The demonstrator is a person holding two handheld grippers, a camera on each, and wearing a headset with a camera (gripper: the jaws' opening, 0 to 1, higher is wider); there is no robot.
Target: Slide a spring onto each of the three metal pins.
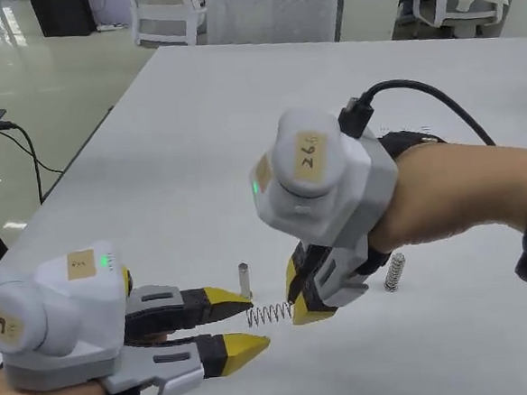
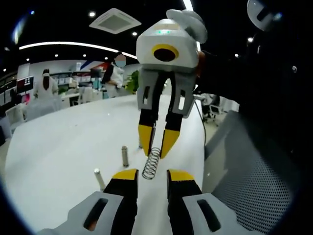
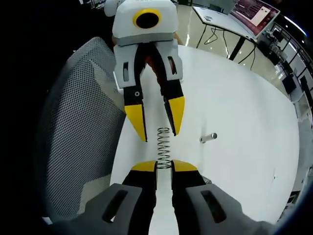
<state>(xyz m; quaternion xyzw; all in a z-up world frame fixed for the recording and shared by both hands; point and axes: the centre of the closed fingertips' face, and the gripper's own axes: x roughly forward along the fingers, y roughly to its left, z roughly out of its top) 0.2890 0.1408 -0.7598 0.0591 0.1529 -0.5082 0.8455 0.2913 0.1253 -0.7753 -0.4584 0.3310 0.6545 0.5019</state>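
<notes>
Pinching one end of the spring (image 1: 270,314), the right hand-held gripper (image 3: 164,167) has its jaws narrowed right down on the coils. The spring sticks out level, close to the surface (image 1: 242,145). Its free end reaches between the wide-apart jaws of the left hand-held gripper (image 1: 239,321), which holds nothing. An upright pin (image 1: 245,278) stands bare just beside the spring, and the left gripper view shows another bare pin (image 2: 99,178) near it. A second spring (image 1: 394,271) stands beyond the right hand-held gripper; whether a pin sits inside it I cannot tell.

The step looks like getting the held spring over the near pin. To do that well, the spring wants turning upright, open end down and centred over the pin's top, before lowering. A skewed approach would likely catch a coil on the rim. The left jaws could steady the loose end, but only lightly, since so thin a spring will probably bow or flick away if squeezed.
</notes>
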